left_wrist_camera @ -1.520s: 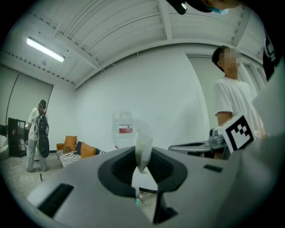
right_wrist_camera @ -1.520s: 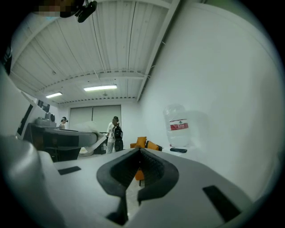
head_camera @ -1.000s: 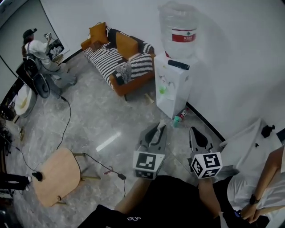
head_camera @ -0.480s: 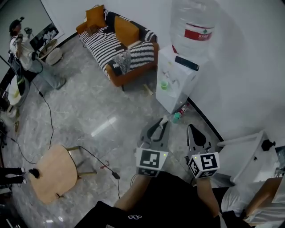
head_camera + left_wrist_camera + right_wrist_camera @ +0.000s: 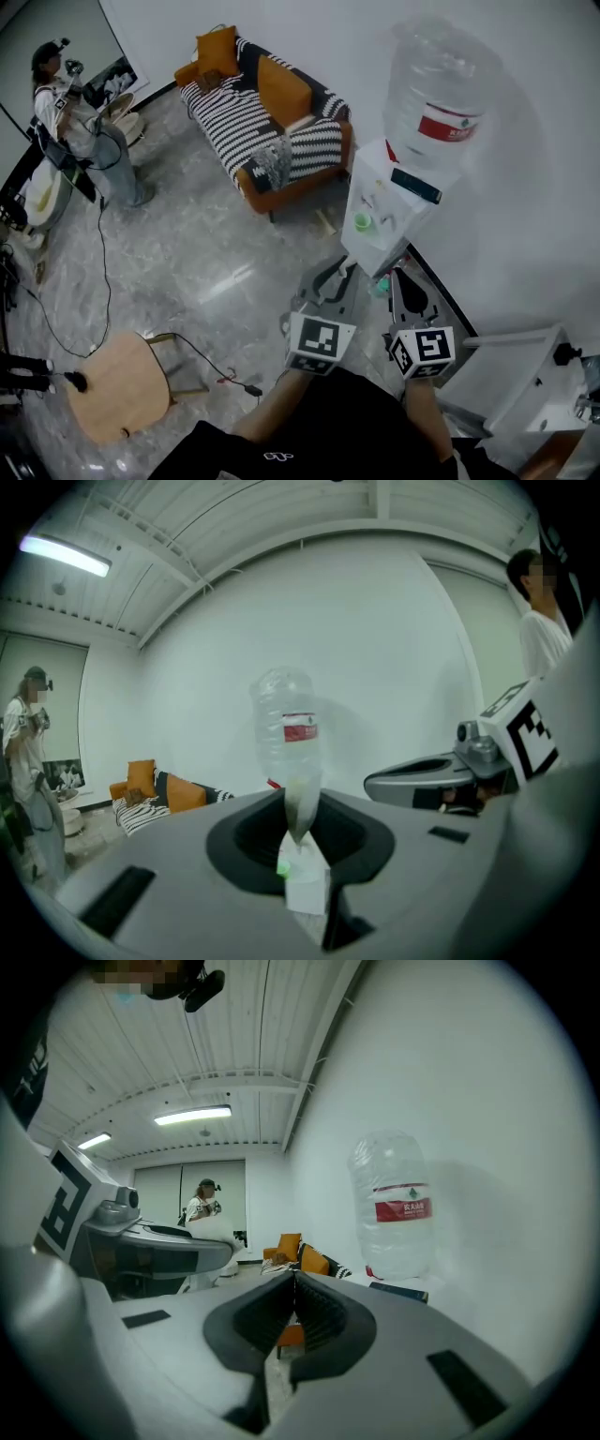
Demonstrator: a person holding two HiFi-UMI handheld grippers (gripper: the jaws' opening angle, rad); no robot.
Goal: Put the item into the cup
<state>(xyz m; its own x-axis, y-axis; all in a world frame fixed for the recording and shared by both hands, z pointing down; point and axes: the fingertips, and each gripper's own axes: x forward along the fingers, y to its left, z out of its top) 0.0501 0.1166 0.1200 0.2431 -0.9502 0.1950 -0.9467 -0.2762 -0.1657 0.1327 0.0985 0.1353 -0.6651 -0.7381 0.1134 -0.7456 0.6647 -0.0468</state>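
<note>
Right of centre in the head view, on the ledge under the taps of the white water dispenser (image 5: 373,248), sits the small green cup (image 5: 362,222). I can't pick out any loose item that is meant to go into it. Lower in the frame both grippers point that way with nothing in them: the left gripper (image 5: 300,803) has its jaws a narrow slit apart, and the right gripper (image 5: 295,1279) has them pressed together. The cup looks like light, thin plastic that would tip or squash easily, so I'd take it gently, low on its wall.
</note>
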